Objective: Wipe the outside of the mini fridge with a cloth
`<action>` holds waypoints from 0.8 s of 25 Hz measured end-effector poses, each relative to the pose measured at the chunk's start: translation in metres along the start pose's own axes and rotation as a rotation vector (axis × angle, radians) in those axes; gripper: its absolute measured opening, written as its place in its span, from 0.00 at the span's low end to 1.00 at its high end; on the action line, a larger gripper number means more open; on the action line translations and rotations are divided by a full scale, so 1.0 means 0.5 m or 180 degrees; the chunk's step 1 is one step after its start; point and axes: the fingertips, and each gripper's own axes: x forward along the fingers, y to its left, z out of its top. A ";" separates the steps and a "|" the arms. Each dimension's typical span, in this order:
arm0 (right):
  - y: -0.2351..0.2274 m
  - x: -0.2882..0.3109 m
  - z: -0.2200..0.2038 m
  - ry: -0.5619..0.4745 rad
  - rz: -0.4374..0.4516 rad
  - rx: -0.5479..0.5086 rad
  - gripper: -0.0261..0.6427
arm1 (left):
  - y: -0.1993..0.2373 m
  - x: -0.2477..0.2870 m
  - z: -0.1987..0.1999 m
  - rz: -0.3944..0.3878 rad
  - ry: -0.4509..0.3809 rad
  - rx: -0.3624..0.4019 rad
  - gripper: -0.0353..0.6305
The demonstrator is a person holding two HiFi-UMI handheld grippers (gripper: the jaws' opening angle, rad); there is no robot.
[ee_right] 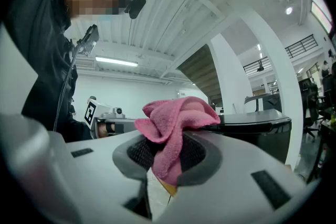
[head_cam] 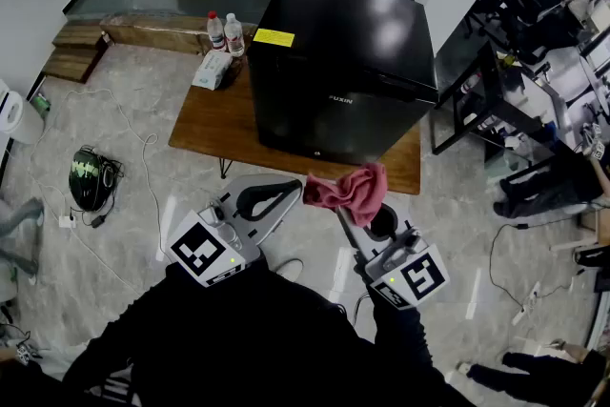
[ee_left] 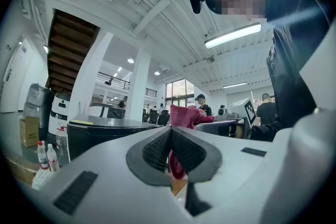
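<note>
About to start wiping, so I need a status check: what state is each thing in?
mini fridge: door shut, upright on the table.
cloth: bunched, held up in the air.
left claw: shut on the cloth's edge.
right claw: shut on the cloth.
water bottles: upright, capped.
</note>
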 end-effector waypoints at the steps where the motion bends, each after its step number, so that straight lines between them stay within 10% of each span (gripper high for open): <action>1: 0.001 -0.001 -0.001 0.0008 -0.0003 0.0000 0.17 | -0.001 0.000 -0.002 0.0007 0.0006 -0.0012 0.06; 20: -0.033 0.107 -0.061 0.0033 -0.0299 0.0109 0.18 | 0.110 -0.017 -0.024 0.0437 0.0069 0.0090 0.06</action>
